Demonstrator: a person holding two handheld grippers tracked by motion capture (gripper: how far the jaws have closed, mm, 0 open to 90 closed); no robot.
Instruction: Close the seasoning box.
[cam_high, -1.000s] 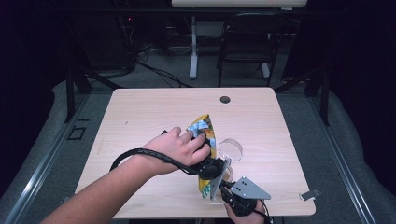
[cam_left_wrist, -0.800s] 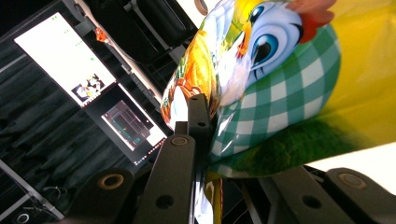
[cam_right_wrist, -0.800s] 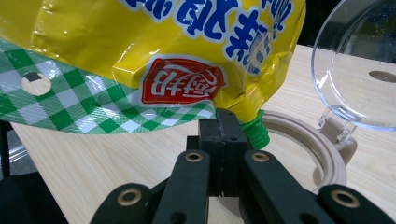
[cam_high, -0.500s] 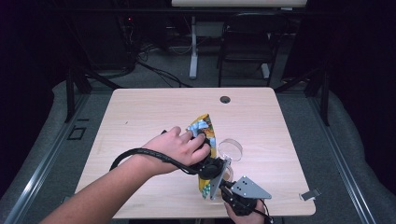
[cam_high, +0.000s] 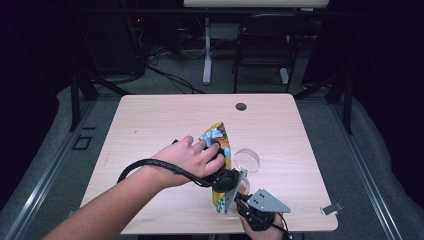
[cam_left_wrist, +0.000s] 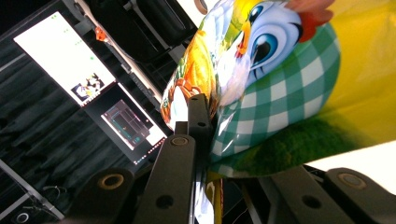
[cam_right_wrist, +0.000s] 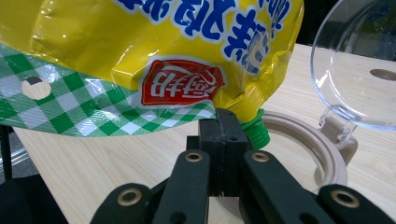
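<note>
A yellow snack pouch (cam_high: 216, 136) with a cartoon chicken and green check stands up off the table between both grippers. My left gripper (cam_high: 226, 175) is shut on its side; in the left gripper view the jaws (cam_left_wrist: 205, 121) pinch the glossy pouch (cam_left_wrist: 289, 93). My right gripper (cam_high: 236, 198) comes in from the near edge. In the right gripper view it (cam_right_wrist: 219, 126) is shut on the lower seam of the pouch (cam_right_wrist: 140, 37), right beside the green spout (cam_right_wrist: 256, 133). The spout hangs over a beige-rimmed container (cam_right_wrist: 317, 149) whose clear lid (cam_right_wrist: 359, 70) is flipped up.
The container with its clear lid (cam_high: 247, 160) sits just right of the pouch on the wooden table (cam_high: 165, 115). A dark cable hole (cam_high: 241, 106) lies near the far edge and a small metal clip (cam_high: 331, 208) at the near right corner. A chair (cam_high: 260, 55) stands beyond the table.
</note>
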